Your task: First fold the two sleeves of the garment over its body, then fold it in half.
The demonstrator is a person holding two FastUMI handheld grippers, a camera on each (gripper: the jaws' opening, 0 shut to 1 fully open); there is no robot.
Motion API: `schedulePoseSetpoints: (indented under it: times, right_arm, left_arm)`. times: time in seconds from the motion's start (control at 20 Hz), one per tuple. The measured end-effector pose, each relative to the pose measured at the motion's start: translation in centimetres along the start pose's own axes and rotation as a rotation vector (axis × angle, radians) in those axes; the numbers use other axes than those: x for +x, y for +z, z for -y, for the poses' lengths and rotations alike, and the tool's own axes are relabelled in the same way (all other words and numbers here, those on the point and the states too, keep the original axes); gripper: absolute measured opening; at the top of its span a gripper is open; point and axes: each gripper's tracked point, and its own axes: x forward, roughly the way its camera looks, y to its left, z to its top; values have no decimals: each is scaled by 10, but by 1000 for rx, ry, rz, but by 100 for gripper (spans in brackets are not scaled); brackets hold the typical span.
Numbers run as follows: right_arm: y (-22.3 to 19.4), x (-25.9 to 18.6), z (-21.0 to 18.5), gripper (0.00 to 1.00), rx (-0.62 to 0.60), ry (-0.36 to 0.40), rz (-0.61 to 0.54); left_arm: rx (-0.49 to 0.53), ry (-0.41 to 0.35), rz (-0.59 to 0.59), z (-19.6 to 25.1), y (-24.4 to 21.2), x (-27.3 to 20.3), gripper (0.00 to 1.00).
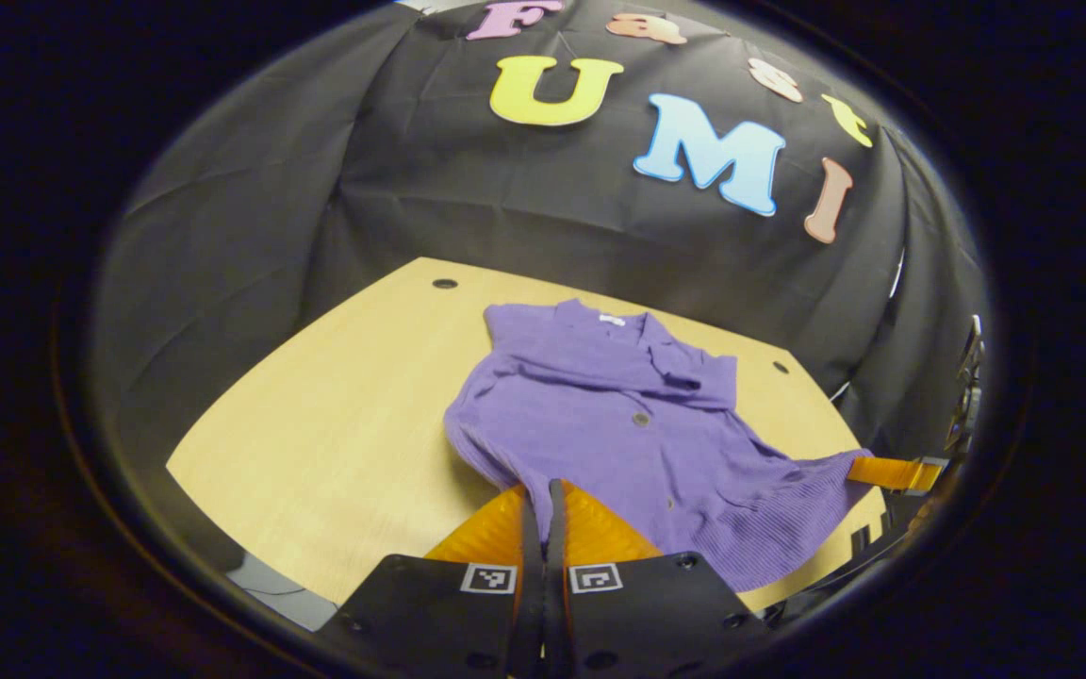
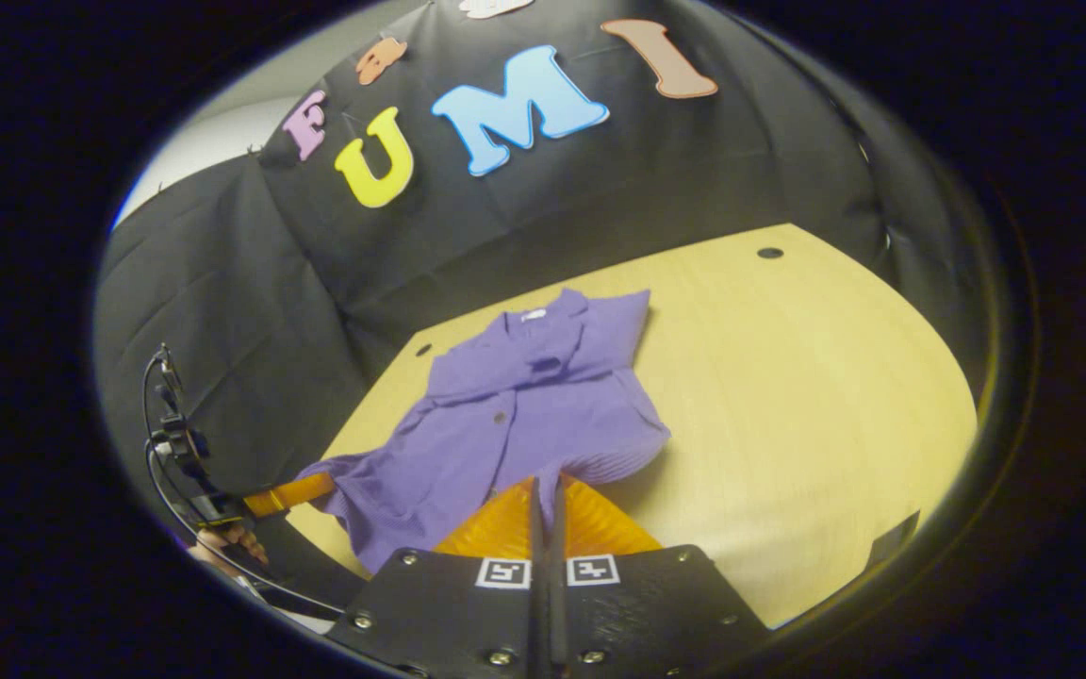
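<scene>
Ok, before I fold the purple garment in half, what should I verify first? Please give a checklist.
1. Left gripper shut on the garment at its hem: ok.
2. Right gripper shut on the hem: ok.
3. Sleeves folded over the body, none sticking out: ok.
4. Hem taut between the grippers: cannot tell.
5. Collar resting on the table: ok.
</scene>
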Motion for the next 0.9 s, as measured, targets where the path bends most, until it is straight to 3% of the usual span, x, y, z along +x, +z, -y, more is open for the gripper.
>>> schedulePoseSetpoints:
  times: [0.45,0.9]
  right_arm:
    - [117,51,-30,0,-41,-17,143]
    - [195,136,-10,0,22,-87,158]
  left_arm:
    - [62,-142,124,34,137,65,6]
    - [-1,-214,164,26,239,169,6]
